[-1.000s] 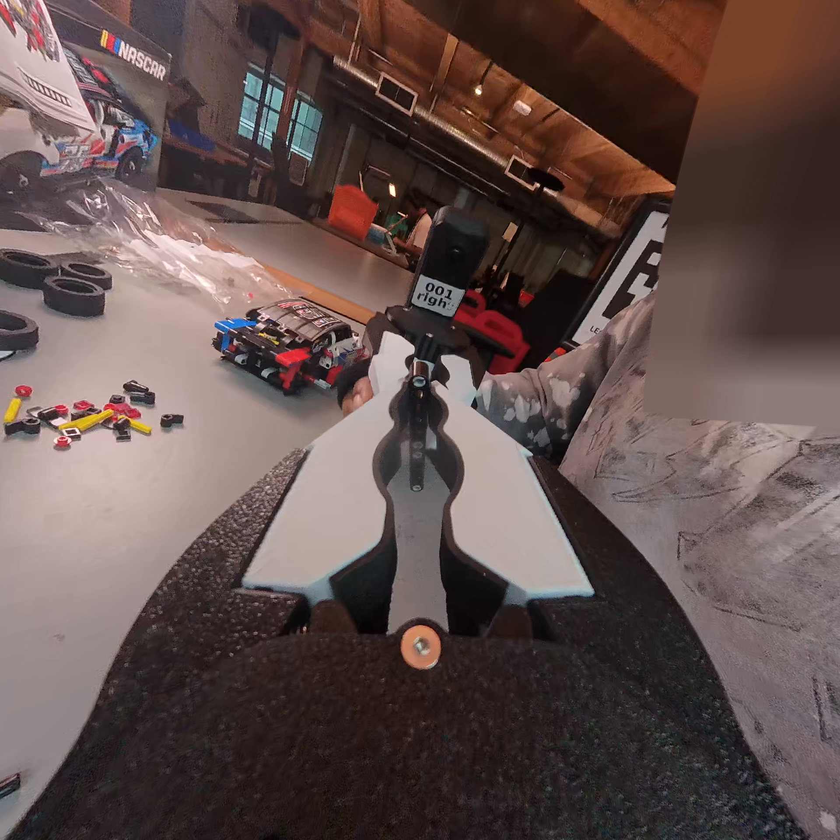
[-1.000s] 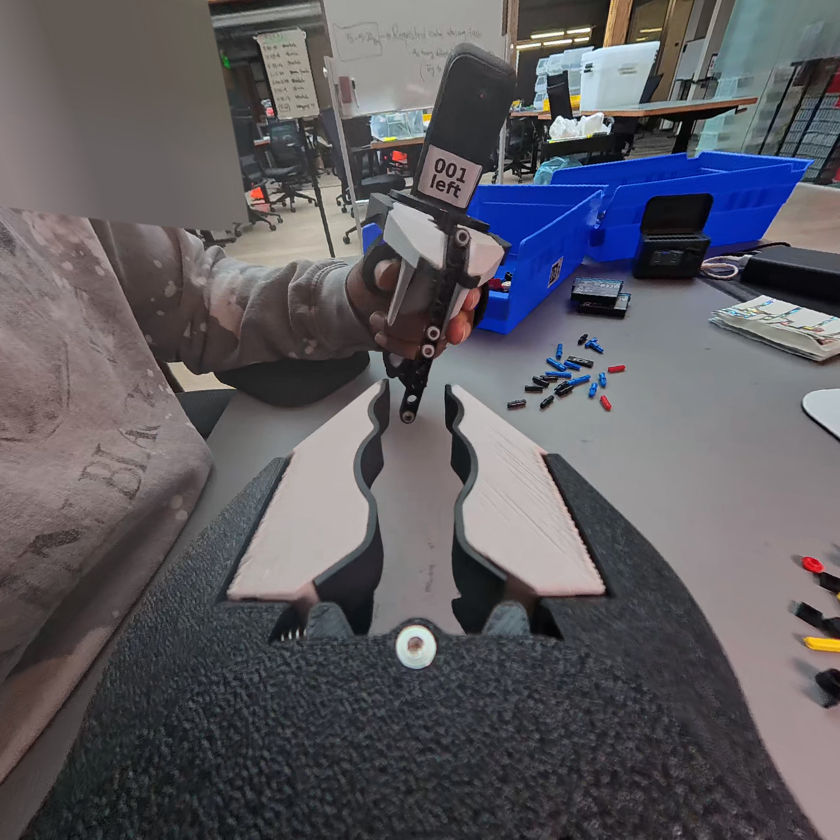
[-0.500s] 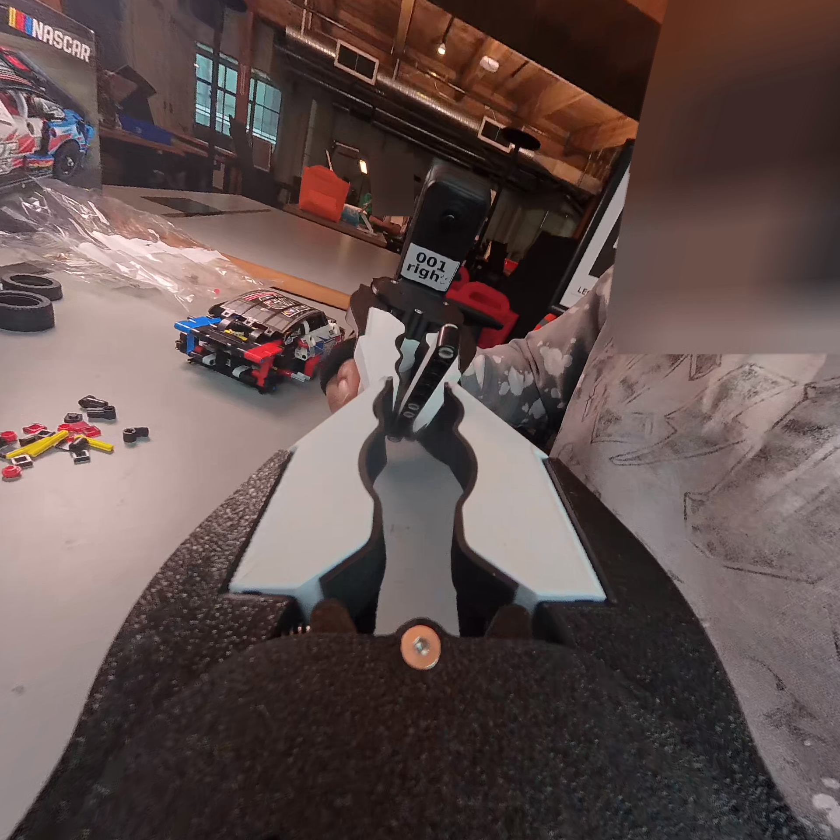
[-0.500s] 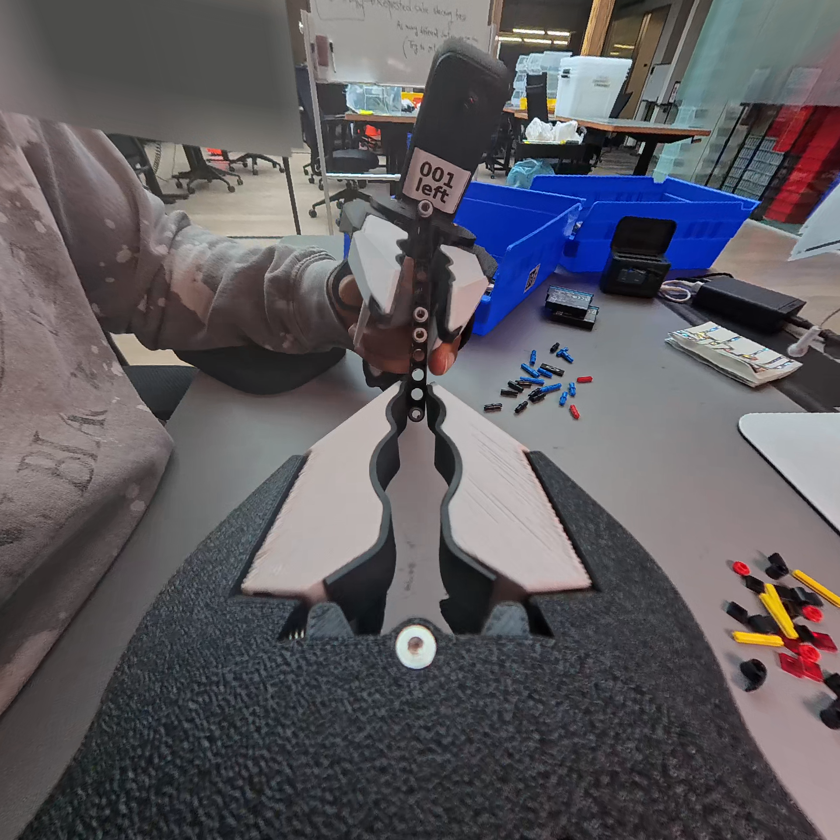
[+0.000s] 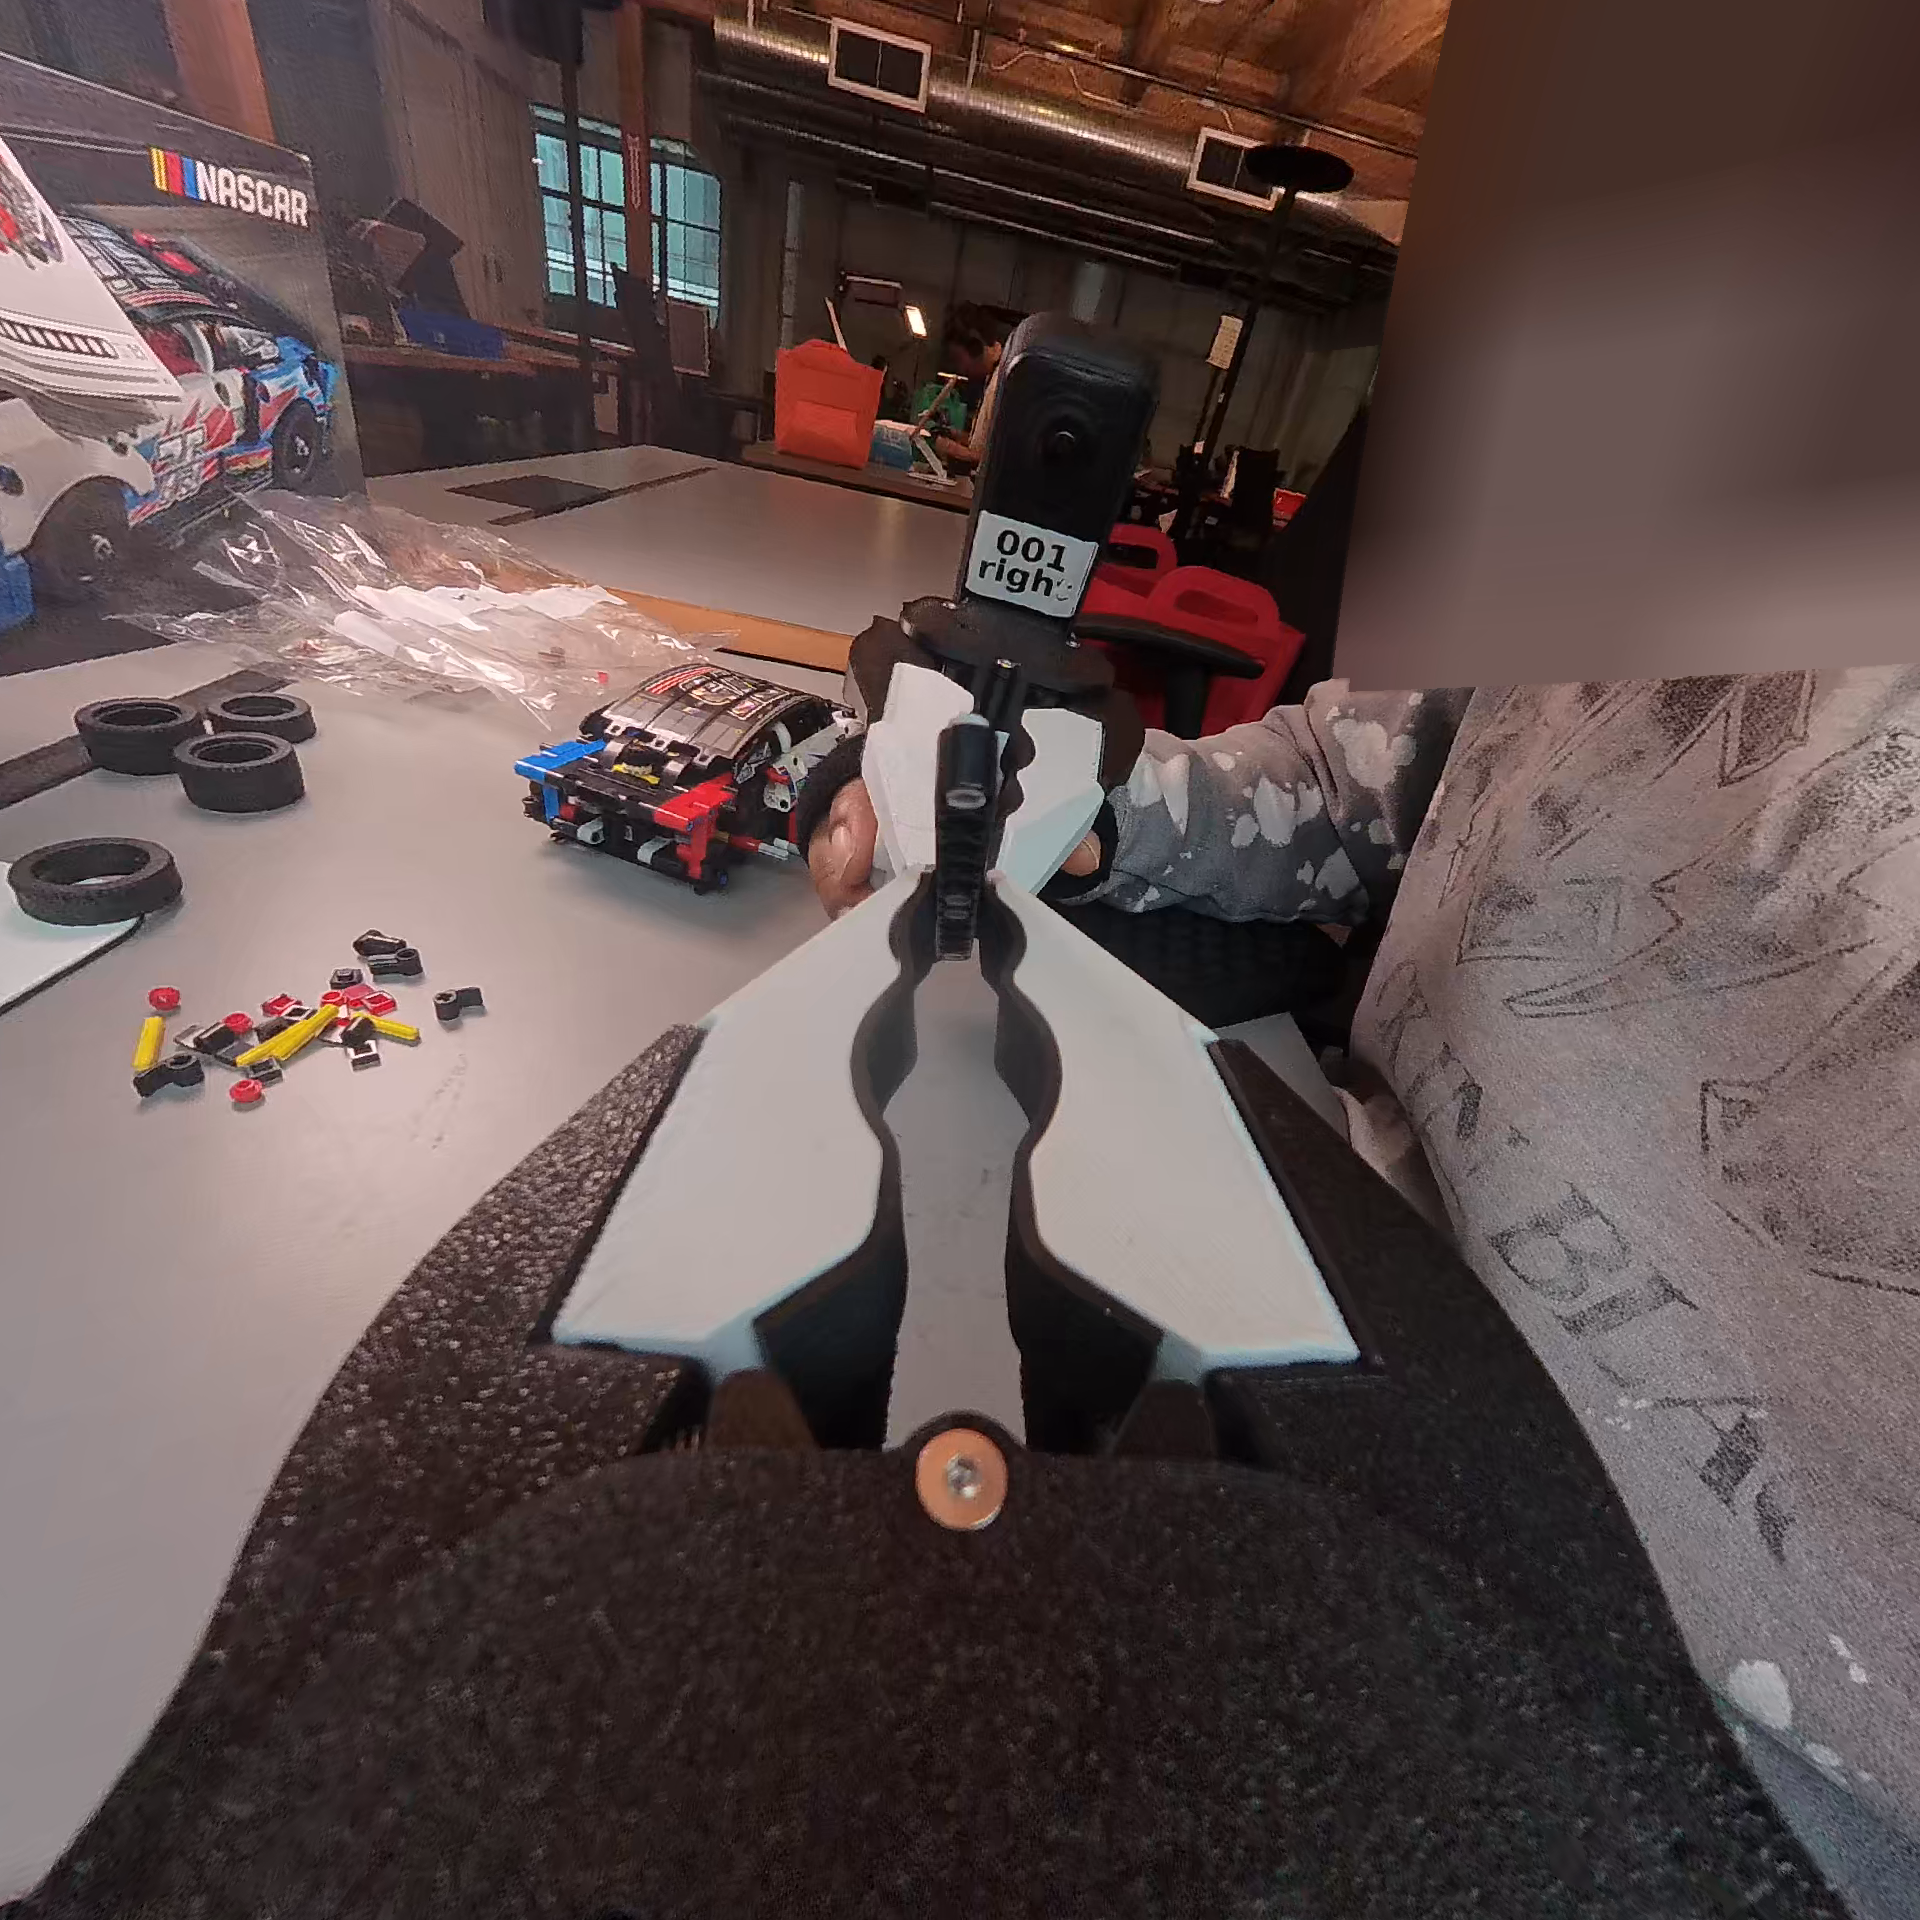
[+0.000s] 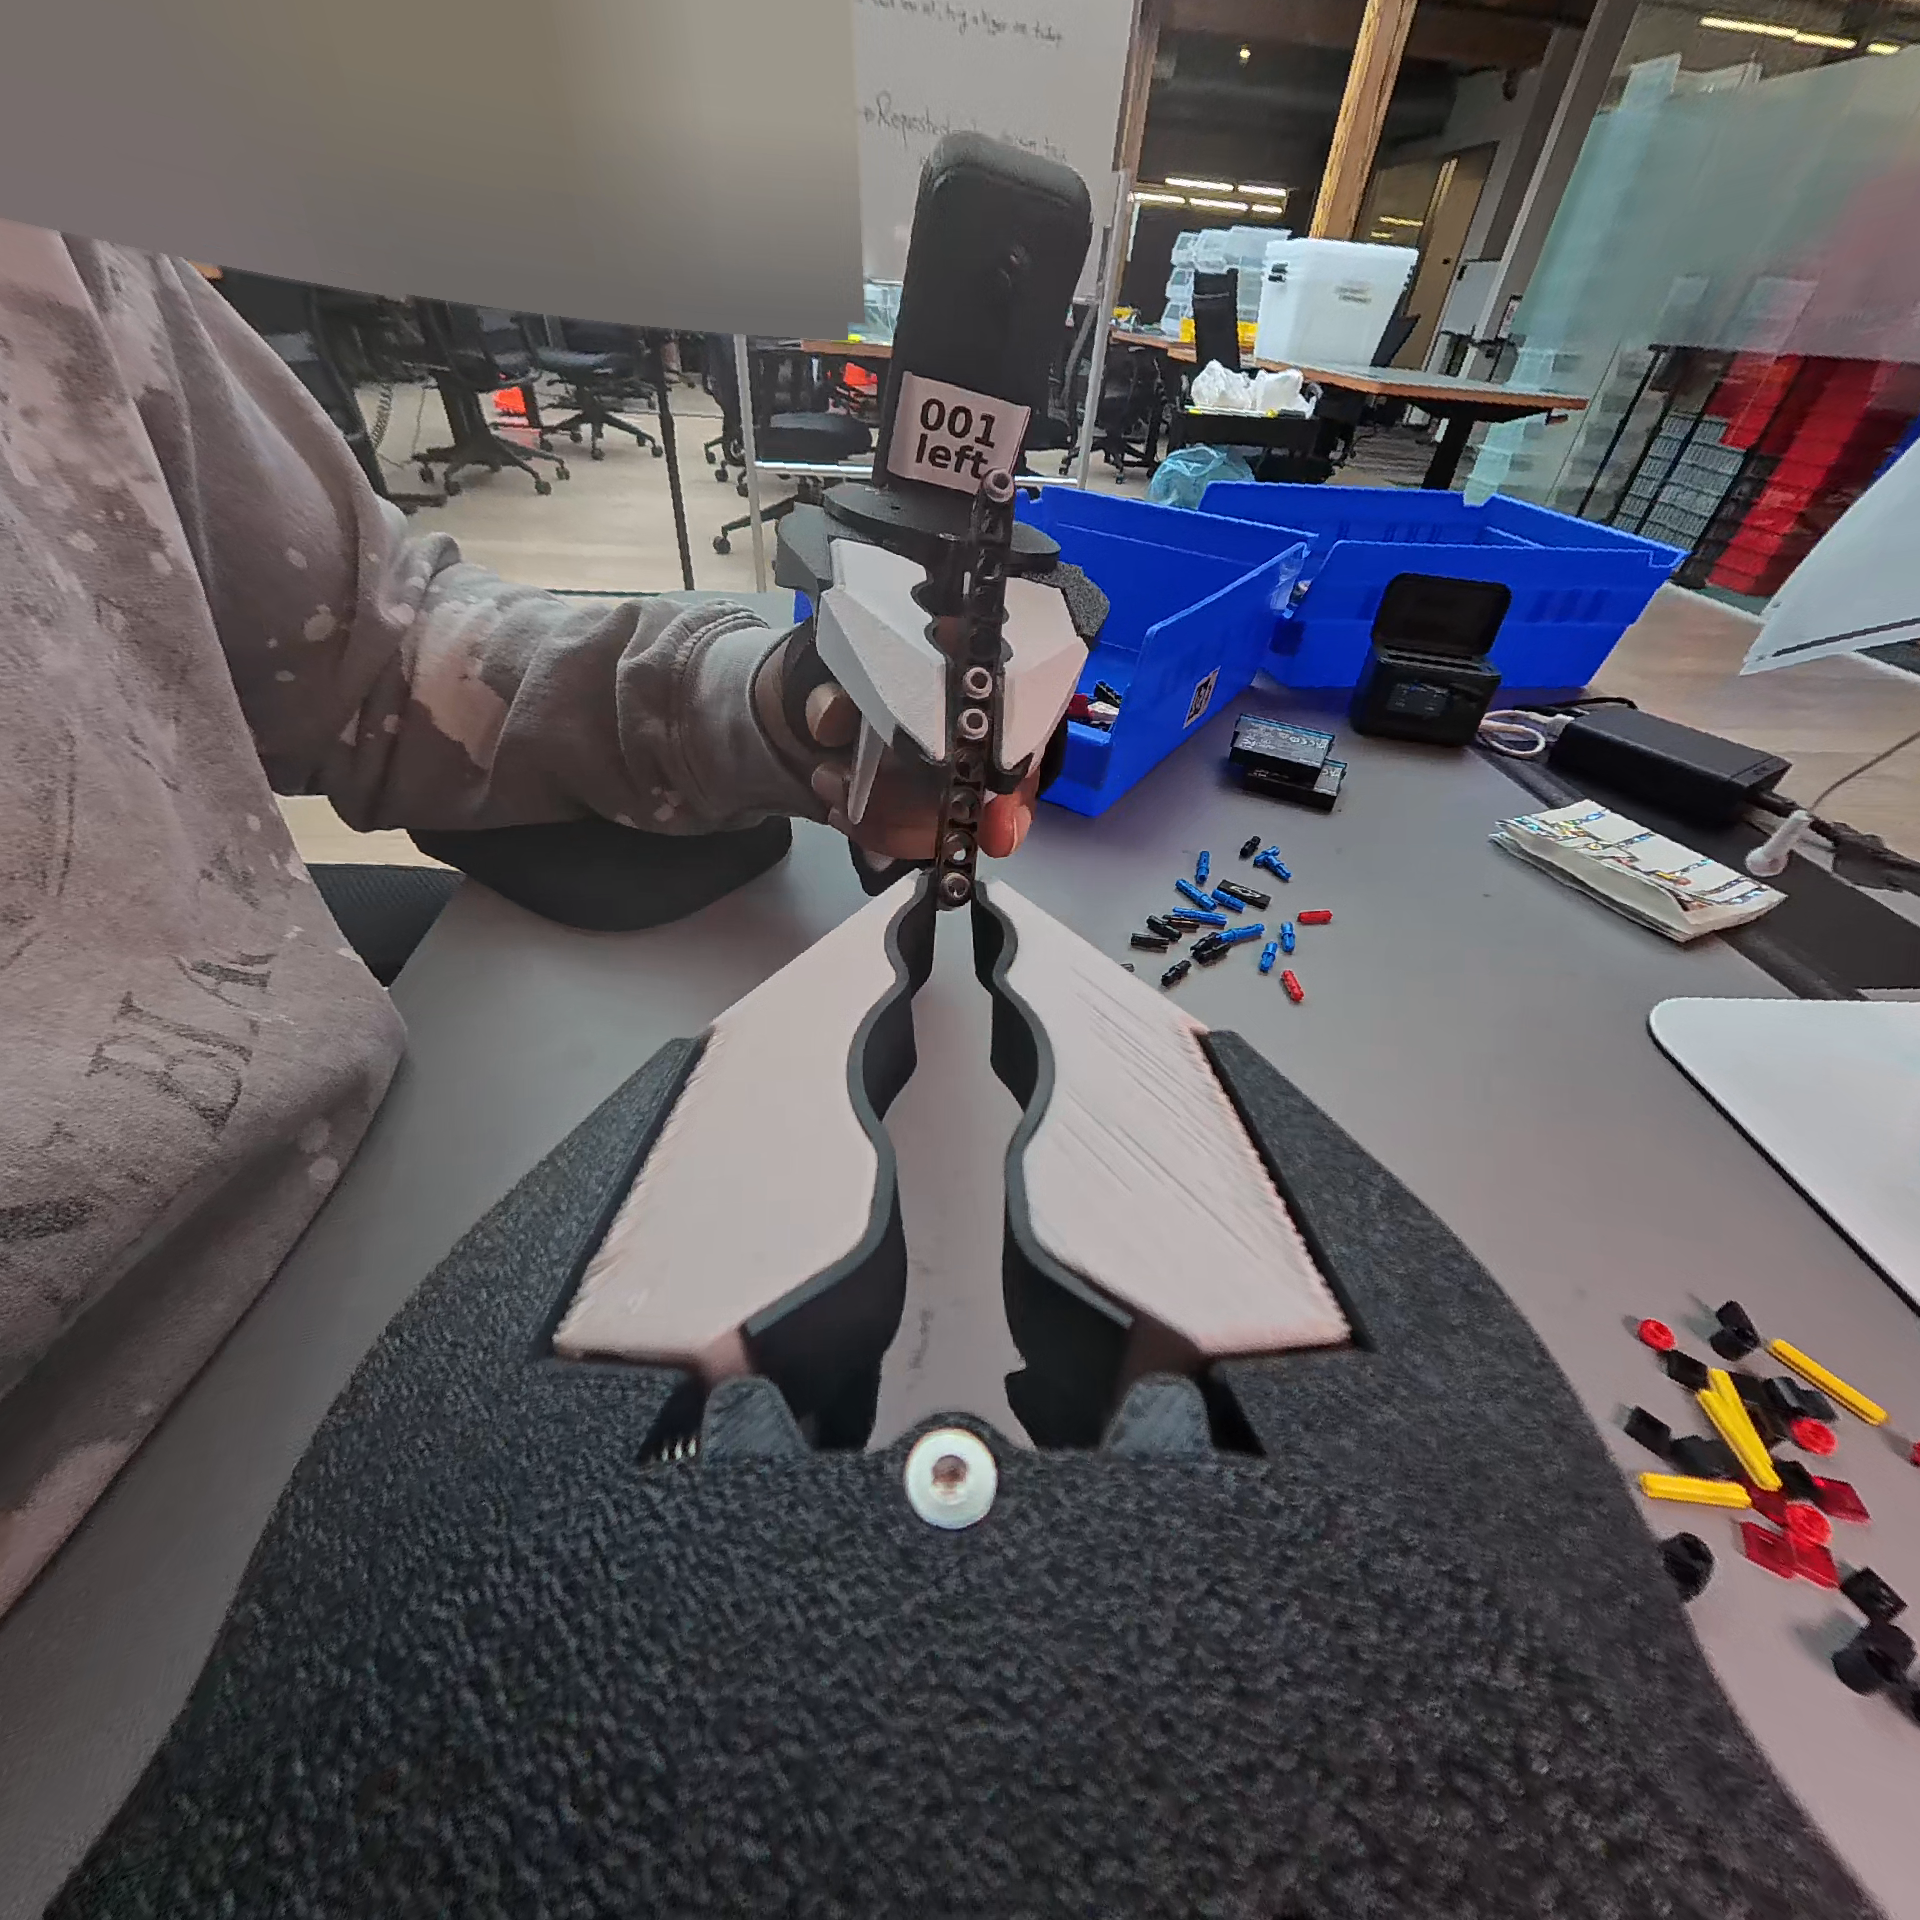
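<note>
While the left hand-held gripper (image 5: 954, 914) pinches one end of a black perforated beam (image 6: 971, 717), the right hand-held gripper (image 6: 951, 899) clamps its other end; both hold it upright above the grey bench (image 5: 312, 1195); a brick-built car (image 5: 686, 790), loose tyres (image 5: 239, 771) and small pieces (image 5: 291, 1023) lie well apart.

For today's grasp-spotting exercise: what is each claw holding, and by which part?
Both pinch one black holed beam: left claw at one end, right claw at the other.
</note>
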The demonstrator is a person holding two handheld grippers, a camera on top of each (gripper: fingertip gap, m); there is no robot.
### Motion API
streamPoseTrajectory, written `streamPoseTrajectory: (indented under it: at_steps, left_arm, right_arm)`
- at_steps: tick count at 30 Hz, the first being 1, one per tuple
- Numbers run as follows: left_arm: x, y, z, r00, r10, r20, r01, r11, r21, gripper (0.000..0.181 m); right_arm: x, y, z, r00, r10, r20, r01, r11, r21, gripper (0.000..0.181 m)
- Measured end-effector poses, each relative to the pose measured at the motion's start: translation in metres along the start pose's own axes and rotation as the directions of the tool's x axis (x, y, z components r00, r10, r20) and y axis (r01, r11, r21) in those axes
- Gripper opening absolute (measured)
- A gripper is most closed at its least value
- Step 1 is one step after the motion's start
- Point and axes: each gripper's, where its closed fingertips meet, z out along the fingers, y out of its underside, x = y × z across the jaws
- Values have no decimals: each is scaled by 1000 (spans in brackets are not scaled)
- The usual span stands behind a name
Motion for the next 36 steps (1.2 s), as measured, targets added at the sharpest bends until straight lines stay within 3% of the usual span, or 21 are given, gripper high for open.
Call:
streamPoseTrajectory:
  at_steps: [17, 25, 27, 29, 32, 34, 36]
  left_arm:
    - [8, 17, 6, 994, 111, -2, -111, 987, -118, 5]
    - [15, 15, 4, 955, 295, 18, -285, 936, -209, 5]
    - [13, 16, 3, 933, 357, 44, -335, 908, -250, 5]
    - [-3, 40, -2, 901, 430, 64, -371, 837, -401, 5]
    - [9, 27, -1, 940, 339, 31, -319, 910, -264, 6]
    - [8, 22, -3, 940, 338, 42, -319, 917, -240, 6]
    - [8, 20, -3, 945, 325, 46, -309, 927, -213, 6]
  right_arm:
    - [-10, 8, 3, 999, -10, 44, 12, 999, -52, 4]
    - [-15, 3, 2, 990, 92, 110, -92, 996, -7, 2]
    - [-13, -10, -3, 976, 158, 149, -171, 982, 76, 0]
    - [-4, -36, -17, 961, 216, 175, -251, 946, 206, 0]
    - [12, -19, -15, 992, 128, 13, -129, 985, 114, 0]
    - [8, -4, -8, 990, 139, 25, -140, 989, 45, 0]
    - [-4, 4, 1, 994, 97, 51, -98, 995, 4, 12]
